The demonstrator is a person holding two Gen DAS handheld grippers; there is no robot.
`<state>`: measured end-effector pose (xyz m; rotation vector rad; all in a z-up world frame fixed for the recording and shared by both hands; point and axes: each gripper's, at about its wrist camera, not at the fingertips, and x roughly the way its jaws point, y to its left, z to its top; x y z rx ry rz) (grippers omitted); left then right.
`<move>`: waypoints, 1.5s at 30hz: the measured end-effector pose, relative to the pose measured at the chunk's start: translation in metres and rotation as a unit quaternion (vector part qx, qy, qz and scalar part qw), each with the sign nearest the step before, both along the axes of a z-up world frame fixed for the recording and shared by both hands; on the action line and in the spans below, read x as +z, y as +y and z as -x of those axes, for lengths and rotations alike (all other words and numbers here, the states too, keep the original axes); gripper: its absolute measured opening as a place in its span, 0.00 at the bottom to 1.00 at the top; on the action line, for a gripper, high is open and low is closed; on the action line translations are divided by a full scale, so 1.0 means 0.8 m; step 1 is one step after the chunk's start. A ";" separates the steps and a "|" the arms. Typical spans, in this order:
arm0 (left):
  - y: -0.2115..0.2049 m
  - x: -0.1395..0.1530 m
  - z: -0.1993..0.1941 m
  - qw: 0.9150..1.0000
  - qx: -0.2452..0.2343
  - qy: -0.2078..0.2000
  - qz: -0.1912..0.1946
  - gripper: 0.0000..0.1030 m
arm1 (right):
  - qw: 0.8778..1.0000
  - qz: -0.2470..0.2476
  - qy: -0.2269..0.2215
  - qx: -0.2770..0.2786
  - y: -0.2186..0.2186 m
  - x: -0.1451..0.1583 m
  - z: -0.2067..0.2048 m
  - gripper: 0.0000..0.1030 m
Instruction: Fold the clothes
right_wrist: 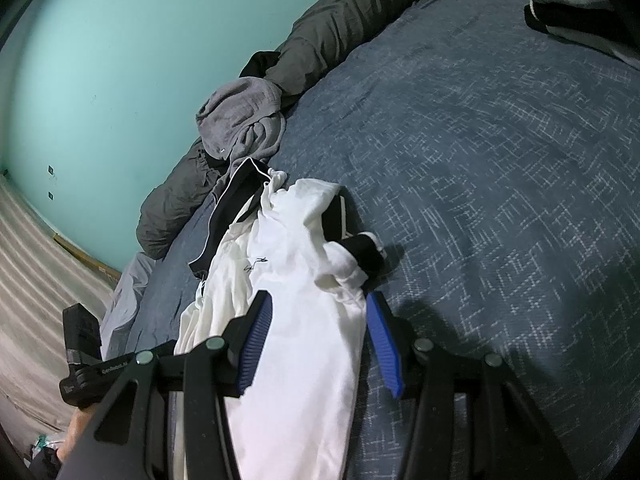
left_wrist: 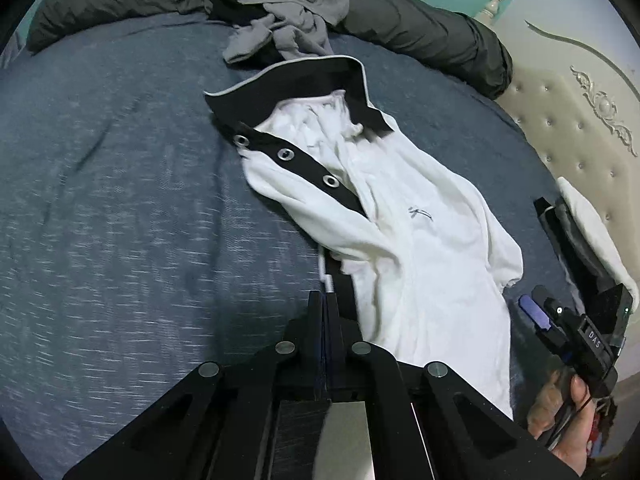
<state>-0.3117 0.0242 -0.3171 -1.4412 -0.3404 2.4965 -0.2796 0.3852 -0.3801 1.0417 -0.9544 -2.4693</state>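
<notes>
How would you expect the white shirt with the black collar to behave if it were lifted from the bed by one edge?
The white shirt would probably hang limp: it already lies rumpled in soft folds. It looks light, being thin fabric. The snap placket might swing open, since it lies unfastened.

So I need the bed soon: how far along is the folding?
Early. Nothing looks folded. In hand: the white shirt lies crumpled, left gripper shut at its edge, right gripper straddling it. Left: that fold and the grey garment heaped behind.
</notes>
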 end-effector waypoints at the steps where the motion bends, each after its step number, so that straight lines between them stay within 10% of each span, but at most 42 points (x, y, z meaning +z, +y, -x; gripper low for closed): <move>1: -0.005 0.002 -0.001 1.000 0.000 0.000 -0.001 0.00 | 1.000 0.000 0.000 0.001 -0.001 -0.001 0.001 0.48; 6: -0.002 -0.004 0.007 1.000 -0.001 -0.014 -0.026 0.01 | 1.000 0.002 -0.001 0.001 -0.001 -0.002 0.002 0.48; 10: -0.005 -0.018 0.018 0.998 0.020 -0.033 -0.055 0.50 | 1.000 0.003 -0.001 -0.001 0.002 -0.002 0.004 0.48; 16: 0.013 -0.035 0.030 0.997 0.010 -0.050 -0.053 0.48 | 1.000 0.005 -0.003 -0.001 0.003 -0.004 0.005 0.48; 21: 0.020 -0.041 0.031 0.998 0.003 -0.050 -0.038 0.03 | 1.000 0.006 -0.002 -0.001 0.004 -0.004 0.005 0.48; 29: 0.007 0.000 0.018 1.000 0.005 0.006 0.011 0.02 | 1.000 0.009 -0.003 -0.002 0.006 -0.005 0.005 0.48; 45: -0.207 0.078 -0.021 0.981 0.177 0.049 0.070 0.02 | 1.000 0.008 -0.002 -0.001 0.002 -0.003 0.005 0.48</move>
